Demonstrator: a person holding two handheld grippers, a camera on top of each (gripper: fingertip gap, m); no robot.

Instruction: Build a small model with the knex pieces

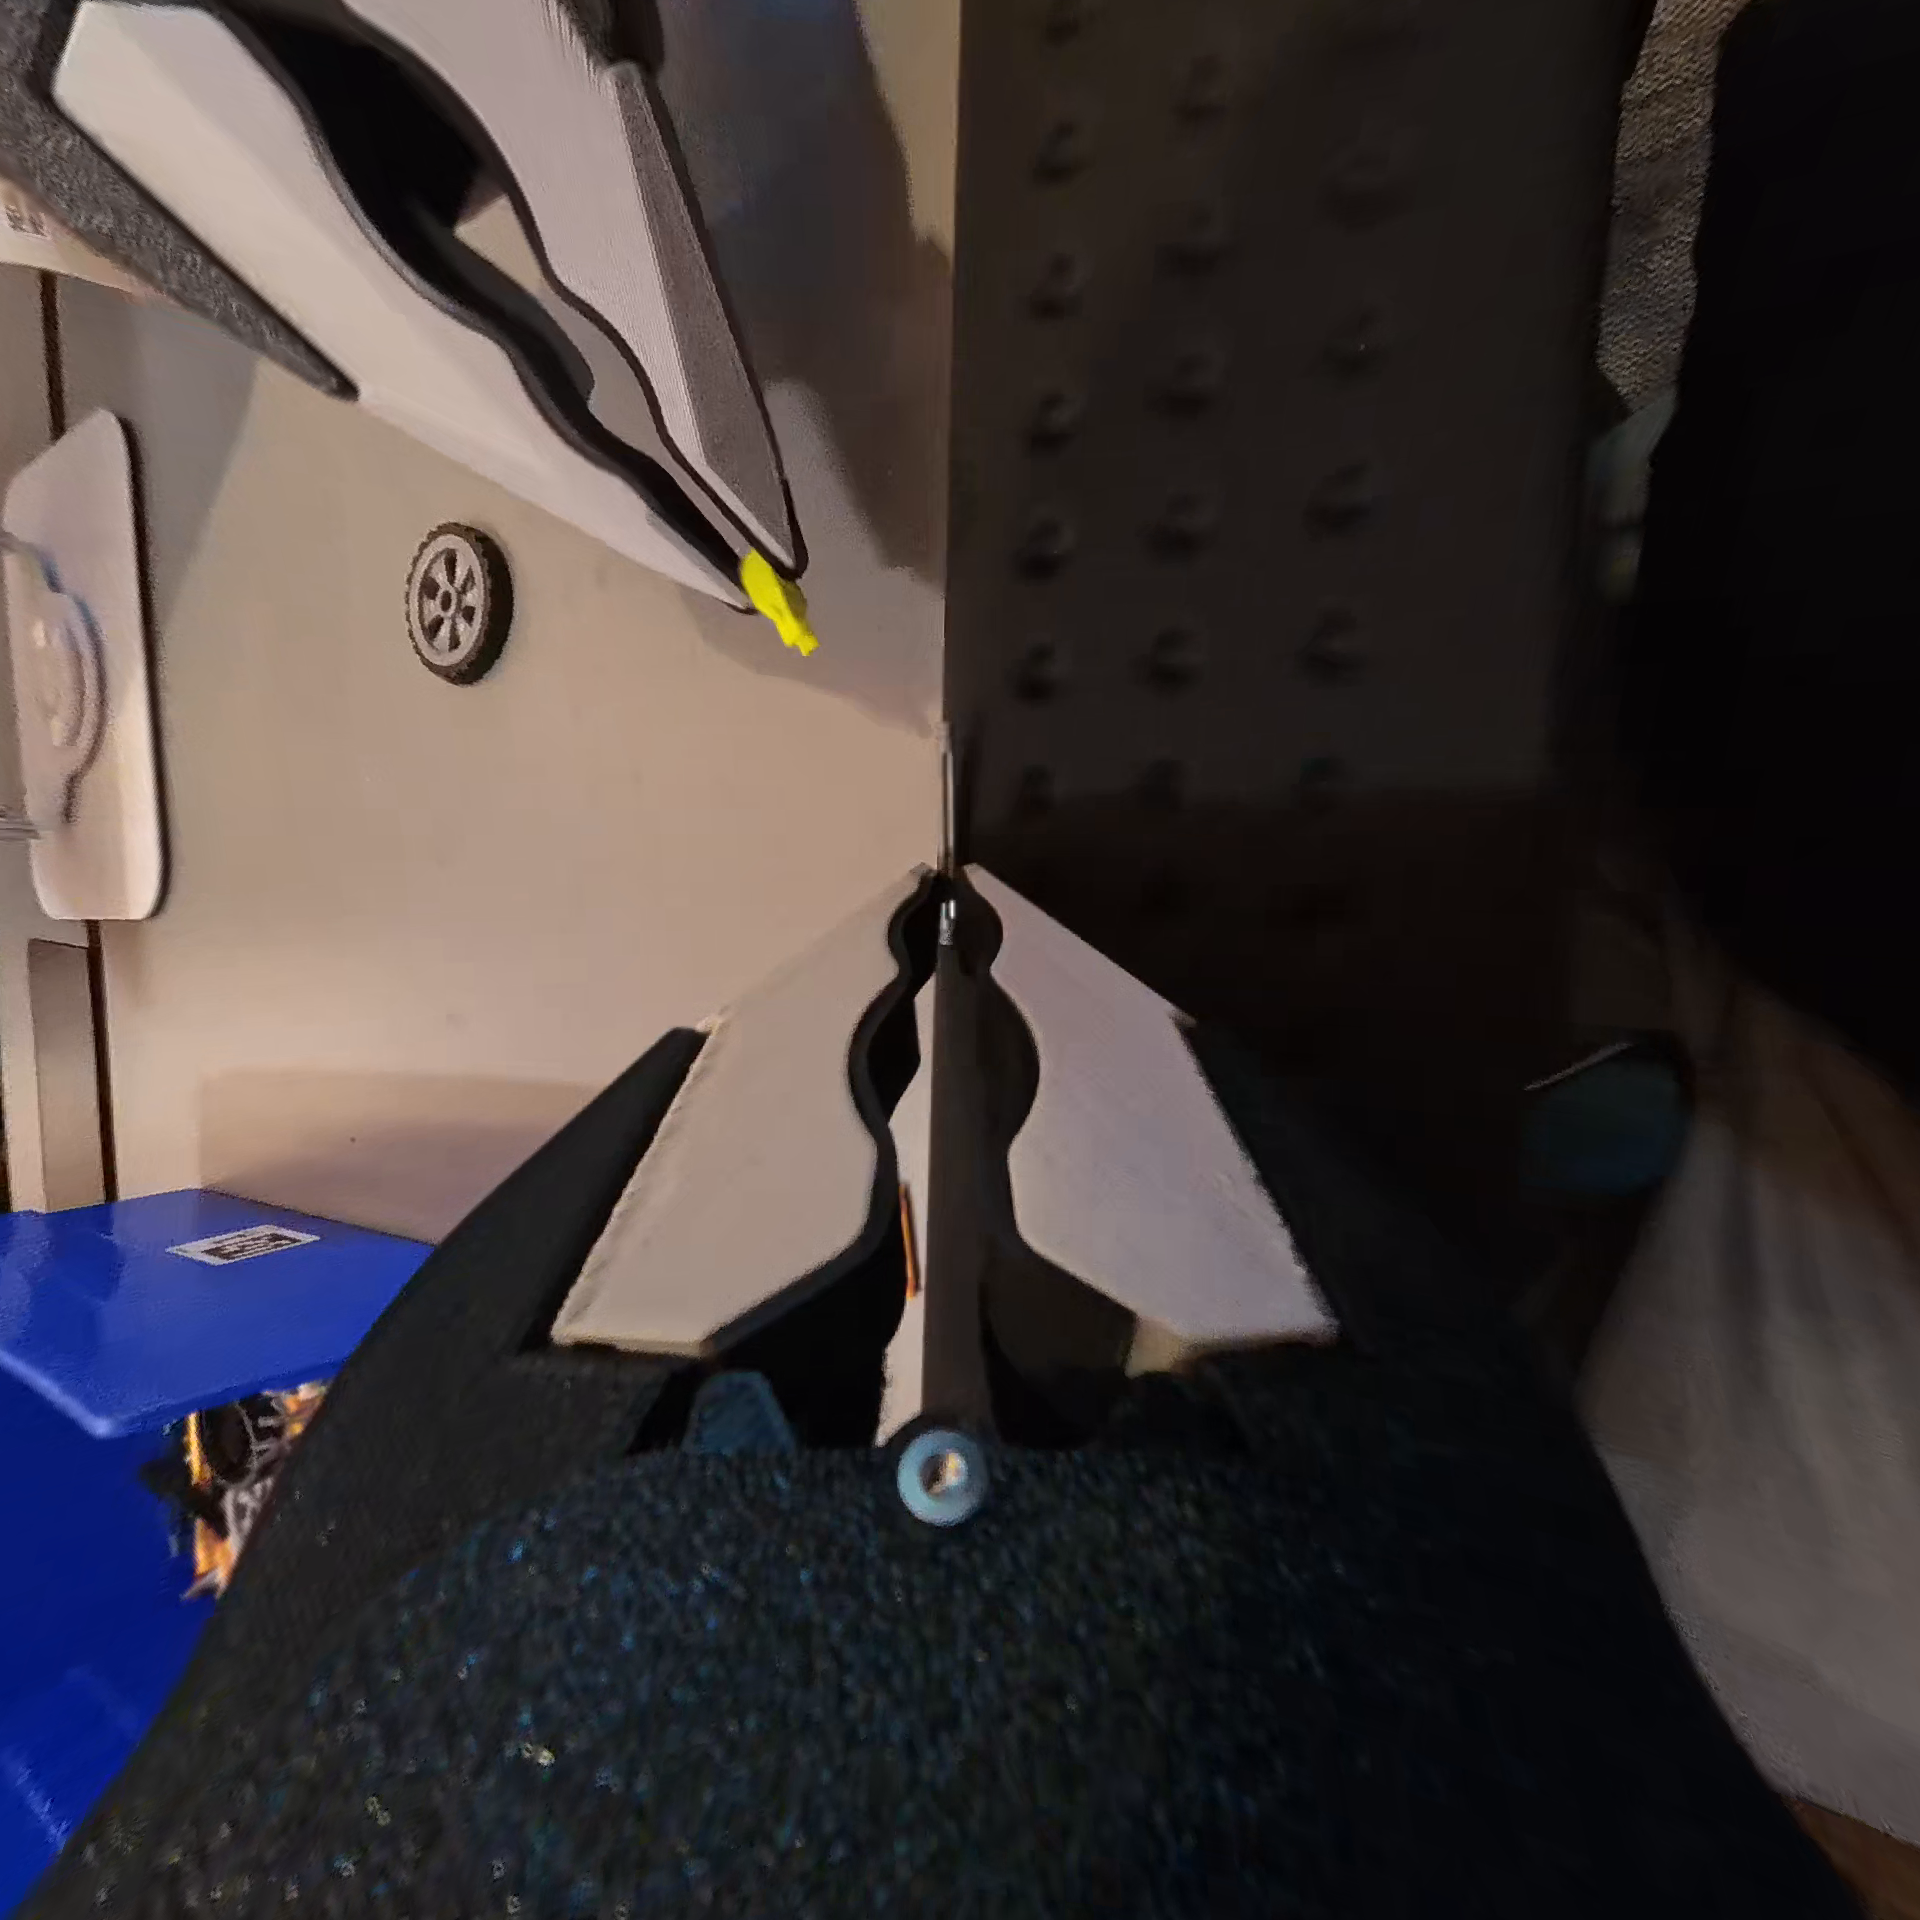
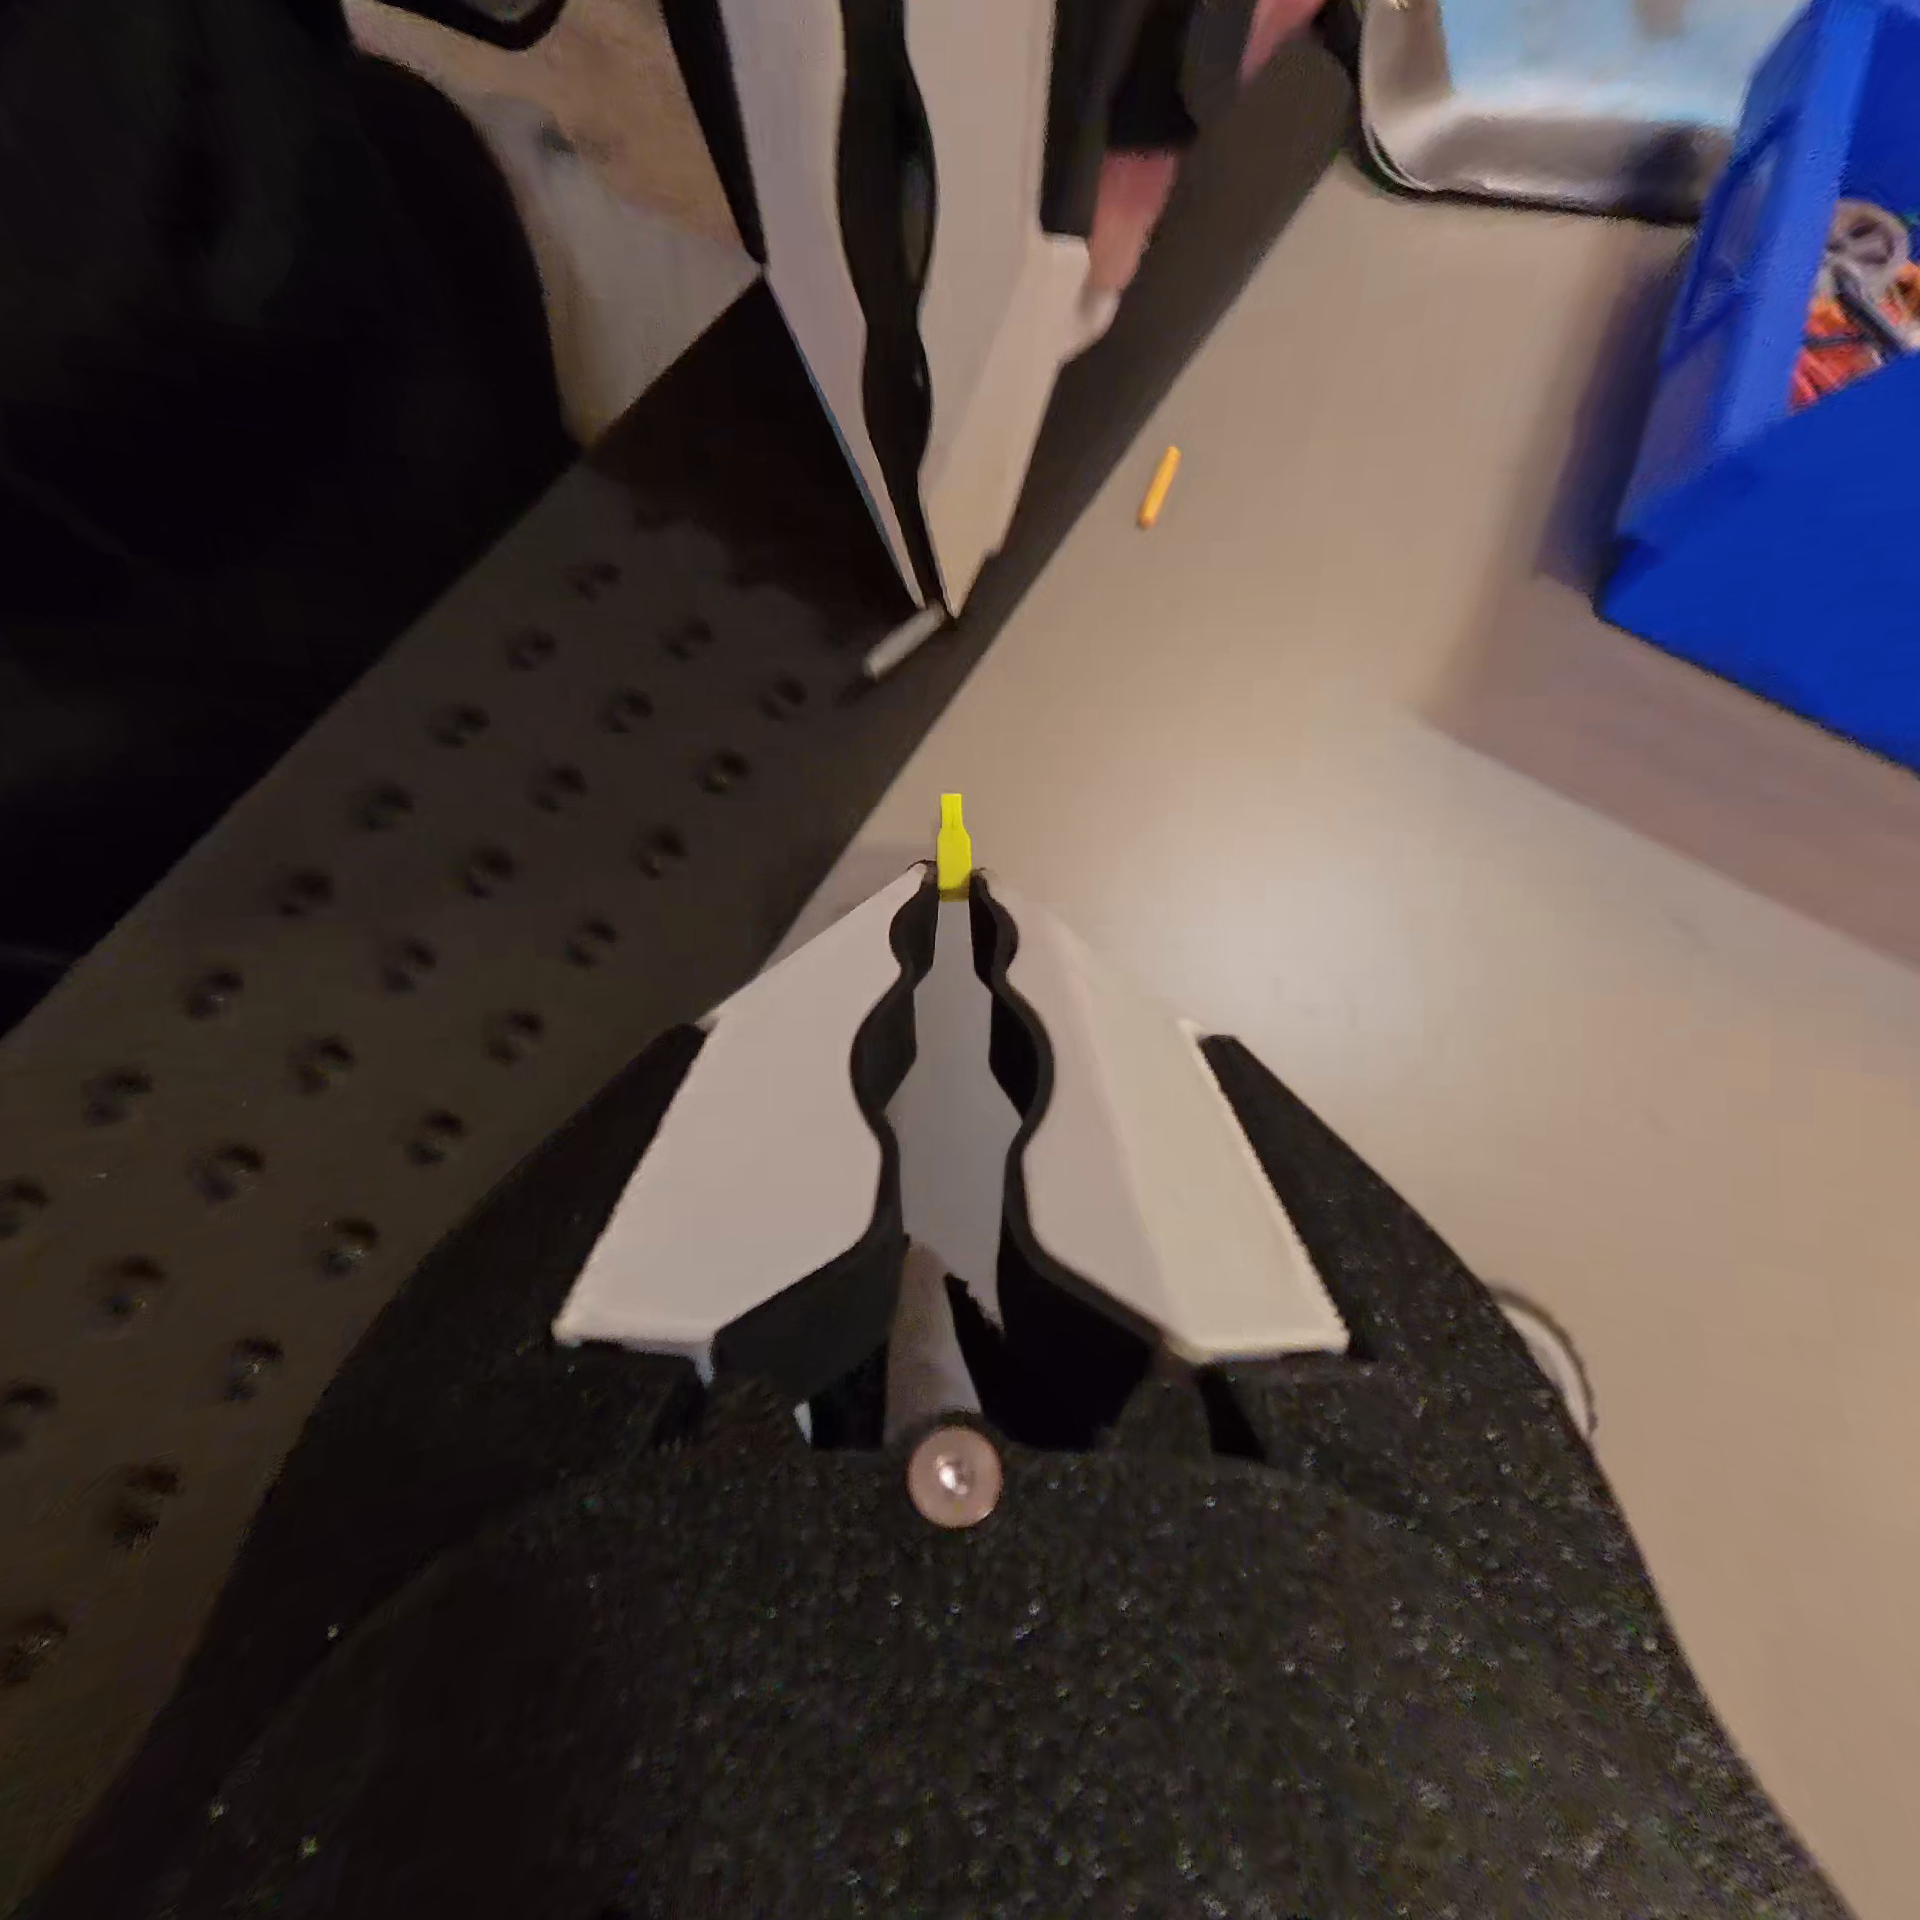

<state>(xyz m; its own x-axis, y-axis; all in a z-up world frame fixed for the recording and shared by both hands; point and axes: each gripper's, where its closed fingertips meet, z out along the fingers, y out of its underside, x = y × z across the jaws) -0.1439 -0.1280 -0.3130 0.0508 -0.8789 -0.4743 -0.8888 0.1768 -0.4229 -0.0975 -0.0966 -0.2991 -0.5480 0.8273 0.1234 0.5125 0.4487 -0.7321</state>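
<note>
Two tools: right (image 2: 948, 883) pinches yellow peg (image 2: 951, 840), left (image 1: 943, 883) metal pin (image 1: 947, 800).

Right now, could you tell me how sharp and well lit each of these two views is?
Left wrist view: the dim black pegboard is smeared by motion blur, its right side nearly black. Right wrist view: brighter; the yellow piece in the right gripper is crisp, the blue bin blurred.

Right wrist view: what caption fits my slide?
Right gripper pinches a small yellow peg above the grey table, beside a black perforated board.
</note>
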